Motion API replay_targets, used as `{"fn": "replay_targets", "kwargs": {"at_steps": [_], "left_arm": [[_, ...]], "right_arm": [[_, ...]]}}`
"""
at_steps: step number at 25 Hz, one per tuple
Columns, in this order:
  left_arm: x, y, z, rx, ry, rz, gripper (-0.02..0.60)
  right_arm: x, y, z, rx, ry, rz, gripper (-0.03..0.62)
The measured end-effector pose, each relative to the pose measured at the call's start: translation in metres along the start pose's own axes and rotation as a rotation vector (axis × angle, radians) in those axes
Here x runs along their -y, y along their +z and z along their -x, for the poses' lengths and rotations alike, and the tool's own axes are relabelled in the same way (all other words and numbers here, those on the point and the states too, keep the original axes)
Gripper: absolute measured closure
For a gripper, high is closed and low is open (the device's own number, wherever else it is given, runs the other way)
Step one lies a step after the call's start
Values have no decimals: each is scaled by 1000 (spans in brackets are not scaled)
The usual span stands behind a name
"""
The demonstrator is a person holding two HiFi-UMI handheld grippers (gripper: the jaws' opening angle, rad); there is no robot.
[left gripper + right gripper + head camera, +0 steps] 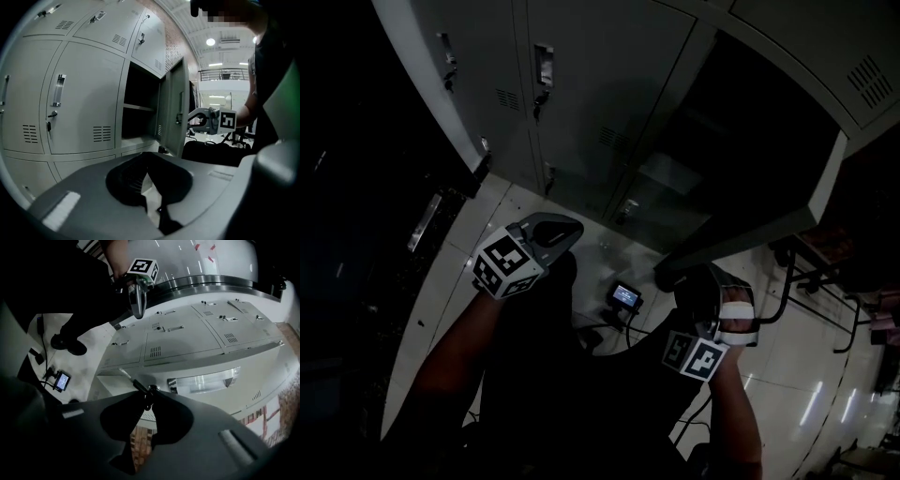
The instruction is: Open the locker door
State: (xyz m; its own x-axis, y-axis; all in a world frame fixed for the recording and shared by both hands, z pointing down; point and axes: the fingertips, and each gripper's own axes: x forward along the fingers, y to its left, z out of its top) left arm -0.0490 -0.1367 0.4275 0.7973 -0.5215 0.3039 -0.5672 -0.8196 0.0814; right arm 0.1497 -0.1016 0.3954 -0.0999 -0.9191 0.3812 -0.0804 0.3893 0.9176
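The locker door [171, 103] already stands swung well out, up at two o'clock from the person, with the dark inside of the locker showing beside it. The right gripper [148, 394] is down at five o'clock, and its fingers are pinched narrowly on a small metal latch [151, 389] at the door's free edge. The left gripper [151, 192] hangs at nine o'clock, well clear of the door, with its fingers drawn together and nothing between them. From where I stand the pulling looks nearly done. To finish it cleanly I'd keep that pinch square on the latch and follow the door's arc round the hinge rather than tugging straight back, since so small a knob could slip out. I'd also mind the cables on the floor. By my count there are two grippers, one open door, one shelf [138, 107] inside it, at least four shut doors around it, and one small lit screen [625, 297] on the floor at six o'clock.
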Motion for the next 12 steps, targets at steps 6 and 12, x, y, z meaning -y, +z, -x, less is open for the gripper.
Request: {"fn": "replay_targets", "kwargs": {"at_steps": [6, 12], "left_arm": [[1, -1, -2, -18, 2, -9, 569], [0, -2, -3, -29, 6, -14, 569]], "right_arm": [[-7, -38, 24, -58, -9, -37, 545], [-8, -61, 34, -56, -27, -32, 545]]}}
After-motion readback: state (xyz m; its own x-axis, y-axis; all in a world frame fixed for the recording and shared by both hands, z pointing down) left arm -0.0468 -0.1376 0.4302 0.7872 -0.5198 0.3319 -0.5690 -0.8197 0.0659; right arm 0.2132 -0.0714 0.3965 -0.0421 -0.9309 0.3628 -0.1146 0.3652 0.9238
